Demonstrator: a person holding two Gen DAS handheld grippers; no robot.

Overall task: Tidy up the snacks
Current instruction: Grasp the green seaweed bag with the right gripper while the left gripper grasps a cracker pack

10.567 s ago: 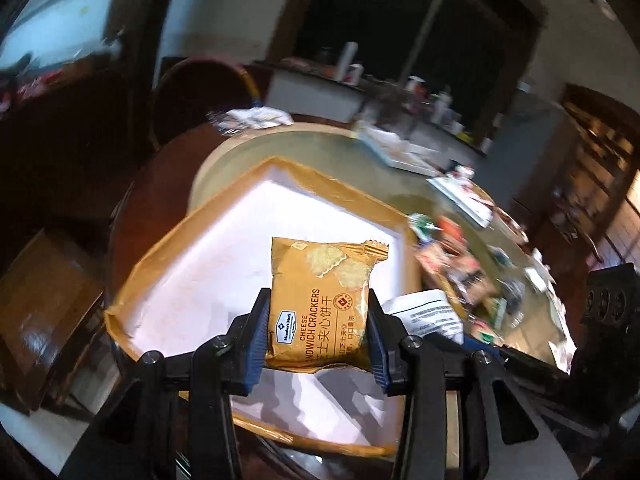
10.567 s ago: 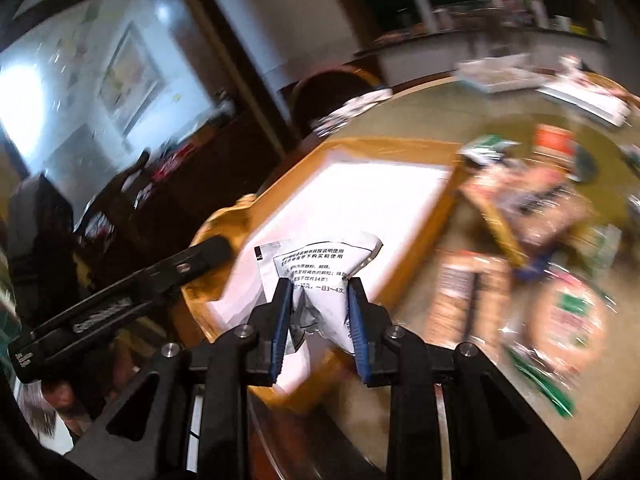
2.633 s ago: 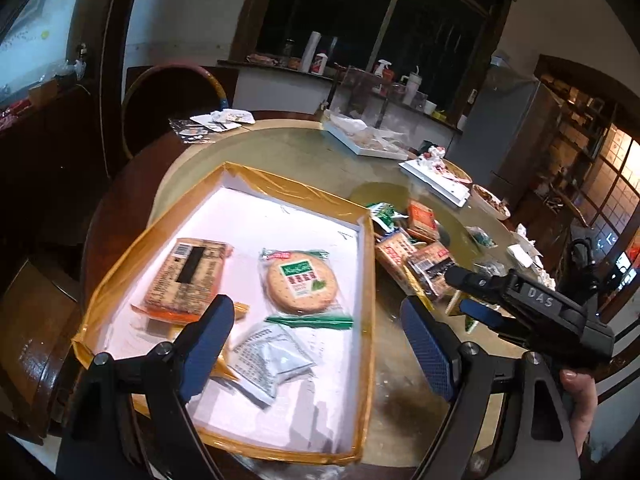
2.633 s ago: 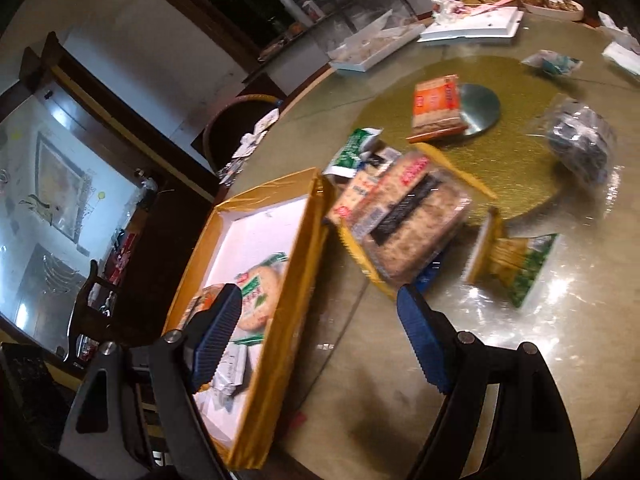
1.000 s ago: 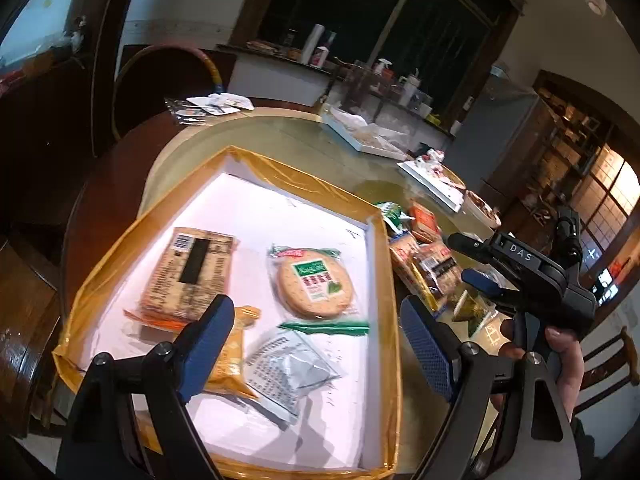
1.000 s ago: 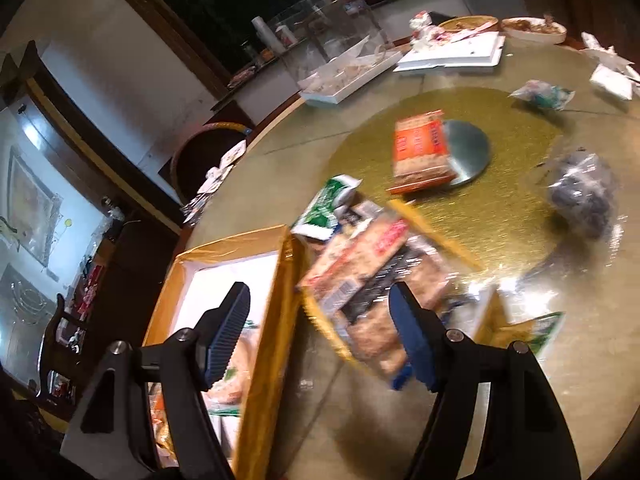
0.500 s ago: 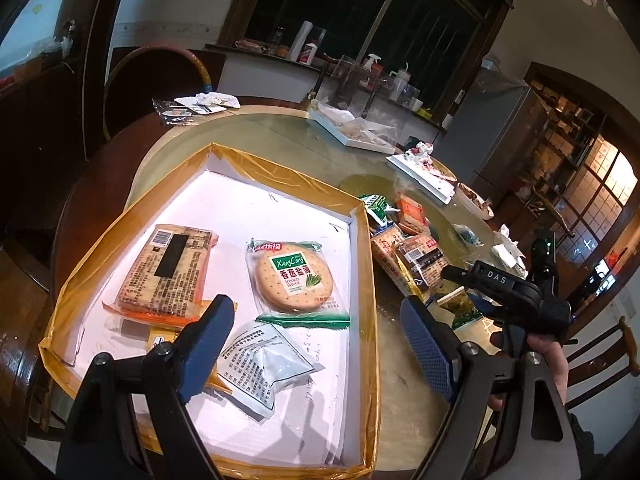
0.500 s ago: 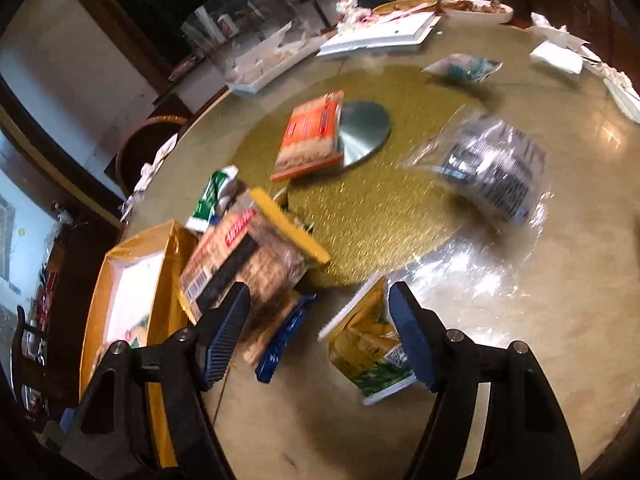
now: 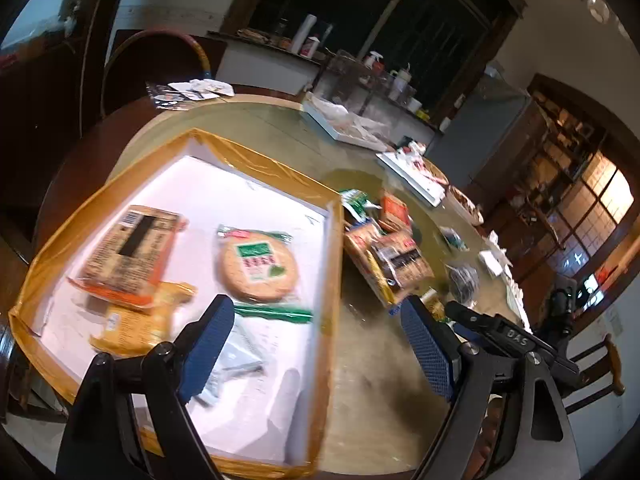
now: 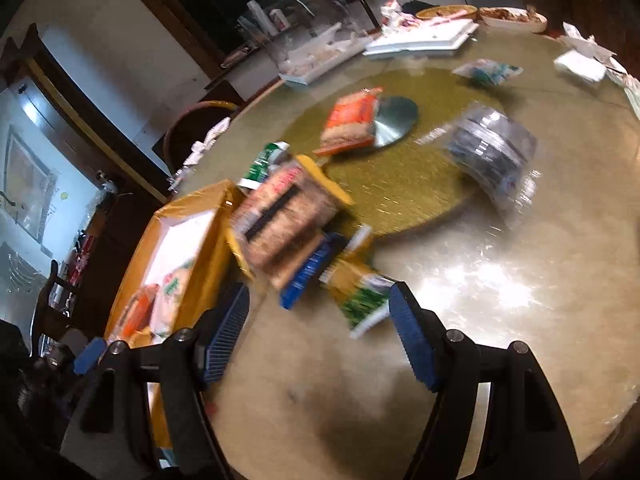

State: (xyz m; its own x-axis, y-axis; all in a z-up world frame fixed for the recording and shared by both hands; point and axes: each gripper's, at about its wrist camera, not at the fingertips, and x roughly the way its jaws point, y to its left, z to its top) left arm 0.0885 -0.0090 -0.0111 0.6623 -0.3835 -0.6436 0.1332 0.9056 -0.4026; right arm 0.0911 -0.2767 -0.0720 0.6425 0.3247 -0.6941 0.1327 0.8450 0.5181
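Right claw [image 10: 320,336] swung nearer blurred, likely foil packets [image 10: 360,292].

We are holding our left gripper [image 9: 318,346] with its jaws spread wide, nothing between the pads, and our right gripper [image 10: 320,332] is gaping equally wide, likewise gripping nothing.

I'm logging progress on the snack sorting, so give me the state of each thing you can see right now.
Left claw: open, empty.
Right claw: open, empty.
Tray: on the table, holding four packets.
Round cracker: flat in the tray.
Green-yellow packet: on the table, outside the tray.
Orange packet: on the turntable.
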